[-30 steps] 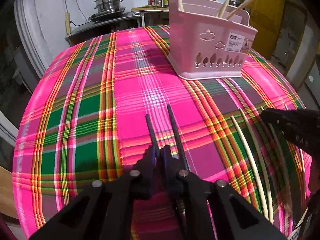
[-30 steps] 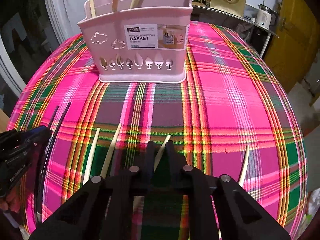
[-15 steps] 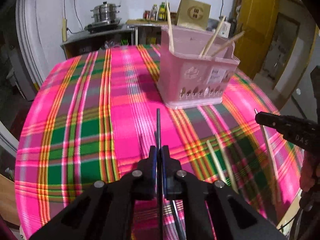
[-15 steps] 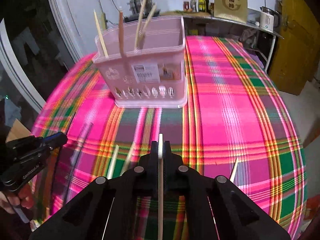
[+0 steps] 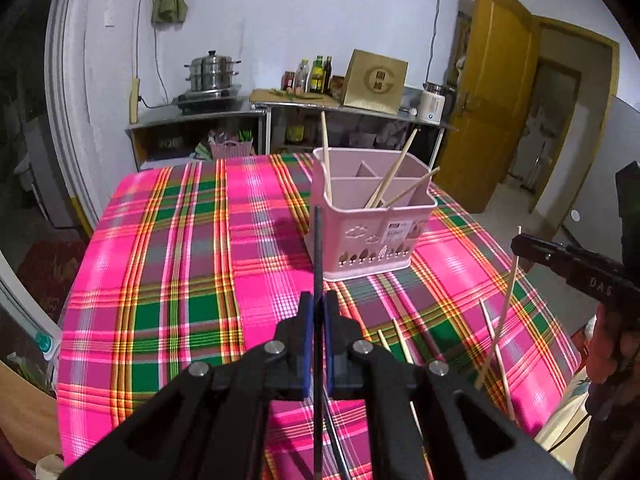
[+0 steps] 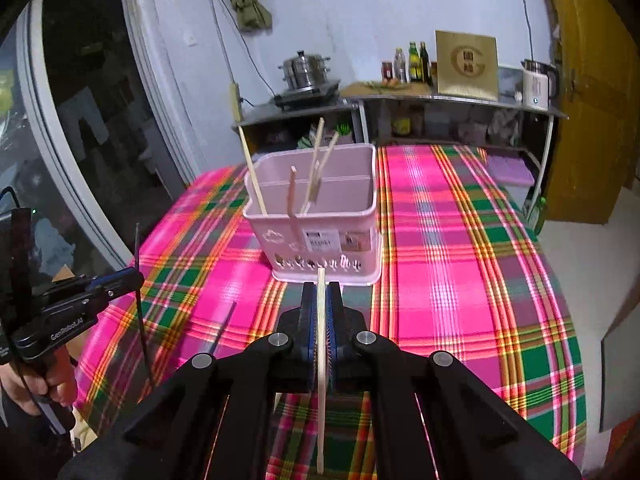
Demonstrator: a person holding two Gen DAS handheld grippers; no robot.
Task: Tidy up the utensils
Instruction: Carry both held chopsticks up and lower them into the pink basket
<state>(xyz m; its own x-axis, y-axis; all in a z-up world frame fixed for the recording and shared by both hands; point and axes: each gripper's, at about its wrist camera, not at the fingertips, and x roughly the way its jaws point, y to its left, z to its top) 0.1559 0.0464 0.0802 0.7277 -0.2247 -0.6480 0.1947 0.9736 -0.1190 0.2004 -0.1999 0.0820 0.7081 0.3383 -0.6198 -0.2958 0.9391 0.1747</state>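
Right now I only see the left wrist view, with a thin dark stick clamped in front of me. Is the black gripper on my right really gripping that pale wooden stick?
Observer: Yes. The right wrist view shows the right gripper shut, with the pale wooden chopstick pinched between its blue pads.
Operator: I count three sticks in the pink plastic basket. Right?
Observer: Four show here. A pinkish-brown chopstick also stands in the pink plastic basket.
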